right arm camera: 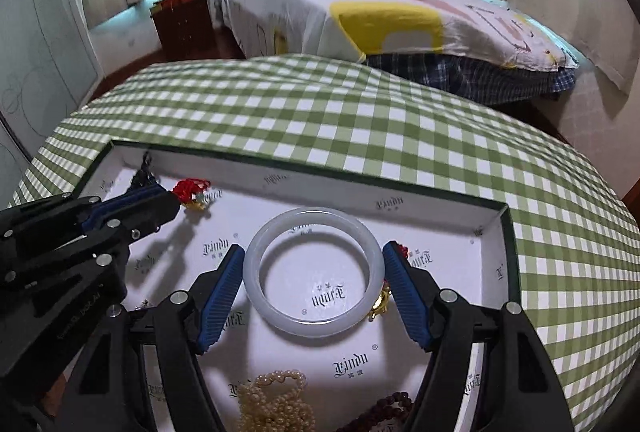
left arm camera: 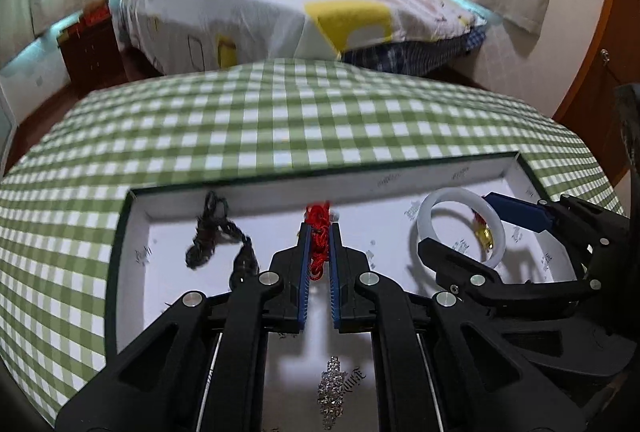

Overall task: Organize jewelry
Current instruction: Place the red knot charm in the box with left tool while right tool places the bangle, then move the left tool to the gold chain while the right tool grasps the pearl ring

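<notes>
White bangle (right arm camera: 314, 272) lies flat on the box floor at centre frame of the right wrist view, between the blue pads (right arm camera: 222, 296) of the right gripper (right arm camera: 314, 286). Fingers spread wide, one either side of the bangle; real contact cannot be told, so not gripped. In the left wrist view the same bangle (left arm camera: 460, 220) sits right of centre with the right gripper (left arm camera: 520, 232) around it.

Red cord bracelet (left arm camera: 318, 236) is clamped between the near-closed pads of the left gripper (left arm camera: 319, 232), centre frame, close to the box's far wall. In the right wrist view it shows at left of centre as a red knot (right arm camera: 191, 187) with a gold bit, at the tip of the left gripper (right arm camera: 160, 198).

Black cord piece (left arm camera: 212, 236) lies left of centre on the box floor. Rhinestone piece (left arm camera: 332, 392) at bottom centre, under the left gripper. Gold charm (right arm camera: 380, 304) with red cord touches the bangle's right side. Pearl strand (right arm camera: 276, 404) at bottom centre, dark bead string (right arm camera: 384, 412) just right of it.

Everything sits in a shallow white-lined box (right arm camera: 496, 232) with a dark rim, on a green checked tablecloth (right arm camera: 360, 120). Bed (right arm camera: 380, 12) beyond, upper frame.
</notes>
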Tool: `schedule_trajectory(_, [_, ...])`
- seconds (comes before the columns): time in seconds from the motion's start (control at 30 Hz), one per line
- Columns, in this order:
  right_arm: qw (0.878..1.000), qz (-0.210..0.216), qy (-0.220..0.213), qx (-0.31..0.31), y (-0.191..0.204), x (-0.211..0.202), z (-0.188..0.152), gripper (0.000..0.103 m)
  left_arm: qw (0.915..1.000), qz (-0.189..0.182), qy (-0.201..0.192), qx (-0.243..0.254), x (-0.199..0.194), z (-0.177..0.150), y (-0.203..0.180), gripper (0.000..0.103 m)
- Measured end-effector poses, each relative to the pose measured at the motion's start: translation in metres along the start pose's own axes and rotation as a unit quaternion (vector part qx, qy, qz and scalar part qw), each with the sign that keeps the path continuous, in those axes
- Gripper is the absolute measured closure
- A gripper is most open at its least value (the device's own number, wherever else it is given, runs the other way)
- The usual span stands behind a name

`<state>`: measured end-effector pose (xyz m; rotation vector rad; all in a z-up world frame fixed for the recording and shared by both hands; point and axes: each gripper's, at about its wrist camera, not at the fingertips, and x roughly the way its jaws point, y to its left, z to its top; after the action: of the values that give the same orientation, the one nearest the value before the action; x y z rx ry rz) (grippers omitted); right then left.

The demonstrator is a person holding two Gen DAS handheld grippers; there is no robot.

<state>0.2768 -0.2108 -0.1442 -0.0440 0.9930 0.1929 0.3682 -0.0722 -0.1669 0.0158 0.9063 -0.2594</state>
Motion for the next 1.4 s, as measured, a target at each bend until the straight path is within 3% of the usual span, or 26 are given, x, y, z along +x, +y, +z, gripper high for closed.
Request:
schedule_trajectory(0.23, [1.000,0.007,0.028,0.004,-0.001,0.008,-0.001,0.034,0.9993,-0.014,0.023,-0.026,0.006,-0.003,0.007,0.090])
schedule_trajectory(0.5, [1.000,0.003,0.012,0.017,-0.008,0.001,-0.002,0.031,0.9983,-0.011,0.016,-0.055,0.001,-0.004,0.016,0.065])
schedule_trajectory(0.7, [0.999,-0.006,-0.028,0.017,-0.009,-0.012,-0.004,0.029,0.9979,-0.011,-0.035,-0.053,-0.020,-0.005,0.017,0.044])
schedule_trajectory(0.9, [0.995,-0.014,-0.099,0.028,-0.010,-0.041,-0.009,0.028,0.9950,-0.004,-0.092,-0.037,-0.054,-0.011,0.012,0.043])
schedule_trajectory(1.17, [0.985,-0.028,-0.166,0.029,-0.007,-0.092,-0.032,0.028,0.9827,0.016,-0.182,-0.028,-0.117,-0.036,0.004,0.039])
schedule_trajectory(1.4, [0.979,-0.043,-0.198,0.035,0.000,-0.125,-0.075,0.028,0.9761,0.035,-0.214,-0.017,-0.156,-0.076,-0.005,0.039])
